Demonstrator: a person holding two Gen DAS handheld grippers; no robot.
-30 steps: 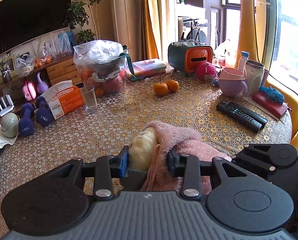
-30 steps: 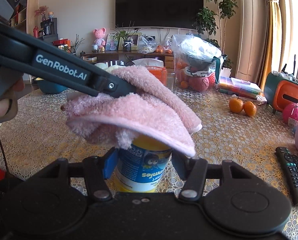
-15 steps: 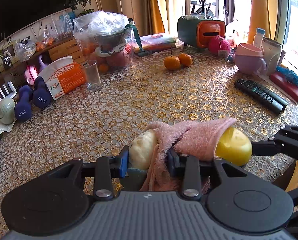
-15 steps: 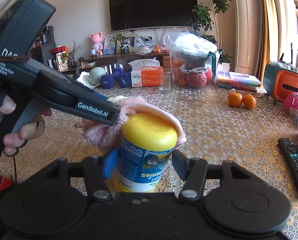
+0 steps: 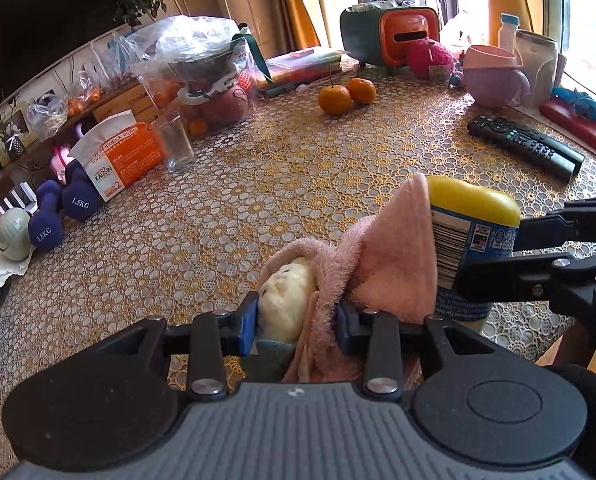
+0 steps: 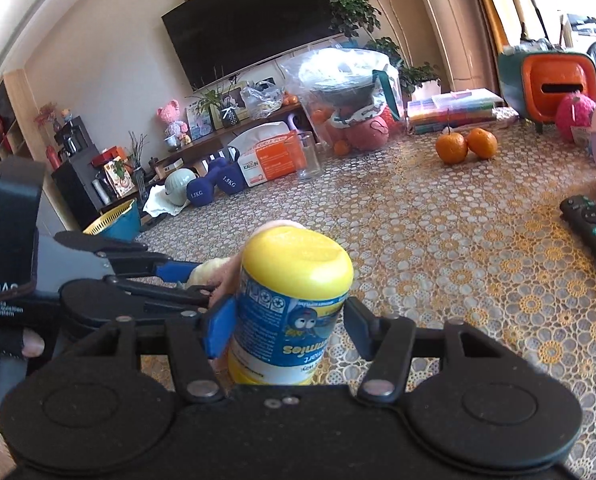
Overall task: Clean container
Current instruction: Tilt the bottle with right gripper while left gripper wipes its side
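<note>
A blue-labelled container with a yellow lid (image 6: pixel 290 300) stands upright between the fingers of my right gripper (image 6: pixel 286 320), which is shut on it. My left gripper (image 5: pixel 294 316) is shut on a pink cloth (image 5: pixel 394 252) bunched around a cream-coloured lump. That cloth presses against the left side of the container (image 5: pixel 470 236), just below the lid. In the right wrist view the left gripper (image 6: pixel 202 284) reaches in from the left and only a sliver of cloth (image 6: pixel 226 276) shows behind the container. A gloved hand (image 6: pixel 14 344) holds the left tool.
The lace-patterned table (image 5: pixel 258 208) carries a black remote (image 5: pixel 526 148), two oranges (image 5: pixel 344 96), a drinking glass (image 5: pixel 176 140), an orange tissue box (image 5: pixel 118 156), a bagged fruit bowl (image 5: pixel 202 76), a purple mug (image 5: pixel 492 76) and an orange-green box (image 5: pixel 394 36). Dumbbells (image 5: pixel 64 216) sit at the left edge.
The pink cloth has slid off the container's lid and down to its left side. The yellow lid, covered a second ago, is now bare. The right gripper still holds the container.
</note>
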